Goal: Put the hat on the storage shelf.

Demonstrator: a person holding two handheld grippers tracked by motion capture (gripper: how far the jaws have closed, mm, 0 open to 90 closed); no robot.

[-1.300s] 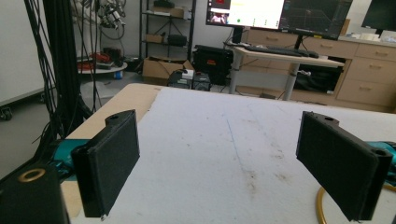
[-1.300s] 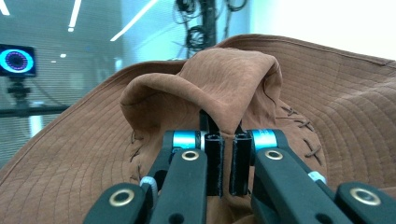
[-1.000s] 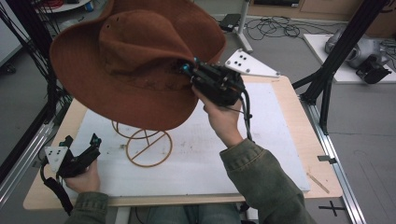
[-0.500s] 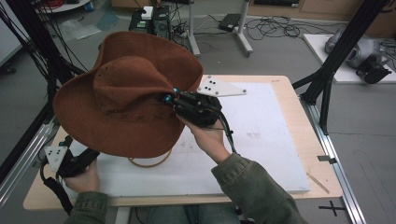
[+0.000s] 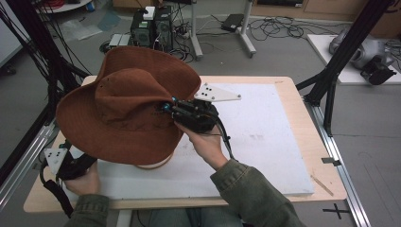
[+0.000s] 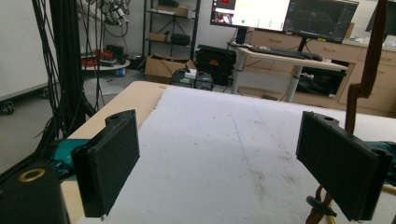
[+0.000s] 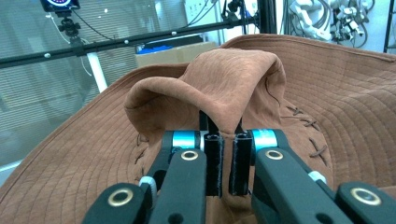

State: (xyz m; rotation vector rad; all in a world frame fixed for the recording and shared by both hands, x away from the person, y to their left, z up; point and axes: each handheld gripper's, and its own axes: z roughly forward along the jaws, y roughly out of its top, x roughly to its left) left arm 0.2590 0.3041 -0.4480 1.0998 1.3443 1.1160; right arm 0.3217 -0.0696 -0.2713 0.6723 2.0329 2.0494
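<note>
Up close, right hand-held gripper (image 5: 166, 108) pinching hat (image 5: 124, 109), covering wire stand (image 5: 152, 165), left hand-held gripper (image 6: 231, 170) open

Hat (image 5: 125, 111) — over the table's (image 5: 302, 142) left half, above a wire stand (image 5: 153, 164). Right gripper (image 5: 166, 108) at the hat's right side, on its crown; left gripper (image 5: 66, 163) — near-left corner, below the brim.
</note>
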